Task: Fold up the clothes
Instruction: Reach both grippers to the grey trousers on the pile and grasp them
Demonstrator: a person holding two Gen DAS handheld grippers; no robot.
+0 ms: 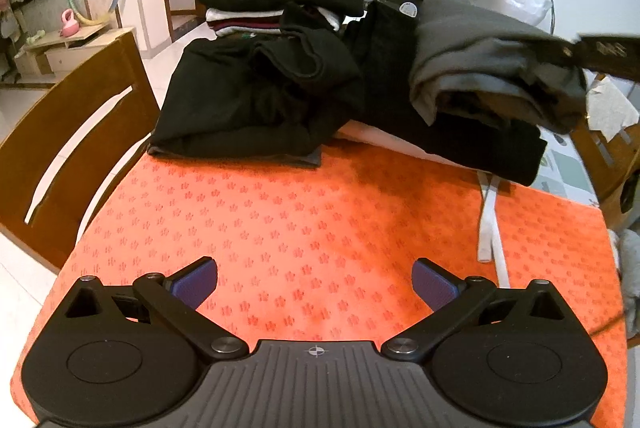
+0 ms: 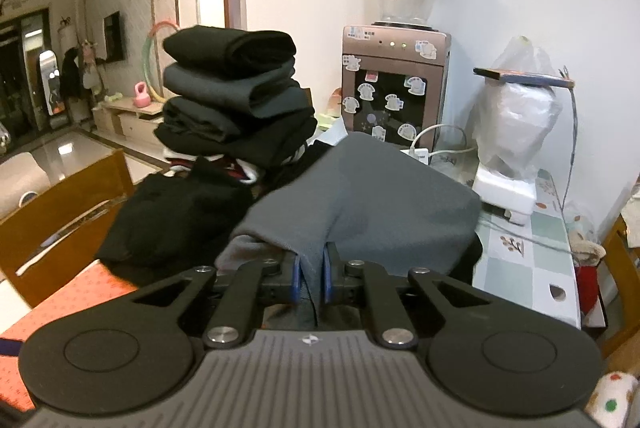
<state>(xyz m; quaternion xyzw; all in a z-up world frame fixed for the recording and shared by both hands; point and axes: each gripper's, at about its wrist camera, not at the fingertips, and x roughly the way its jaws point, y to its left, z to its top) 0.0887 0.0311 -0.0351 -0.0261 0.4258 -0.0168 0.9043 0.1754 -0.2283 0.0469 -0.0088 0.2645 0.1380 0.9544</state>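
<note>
Right wrist view: right gripper (image 2: 311, 278) pinching a fold of grey garment (image 2: 360, 204), lifted over black clothes (image 1: 256, 100) at far side of table w/ orange cloth (image 1: 304, 220). Left gripper (image 1: 315, 282) spread wide, nothing between, over bare cloth.

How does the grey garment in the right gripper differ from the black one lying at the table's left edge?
The grey garment is lifted and pinched by the right gripper; the black garment lies untouched on the orange tablecloth. The grey one is lighter and drapes over dark clothes; the black one is bunched with a loose cuff on top. Neither has joined the folded stack.
</note>
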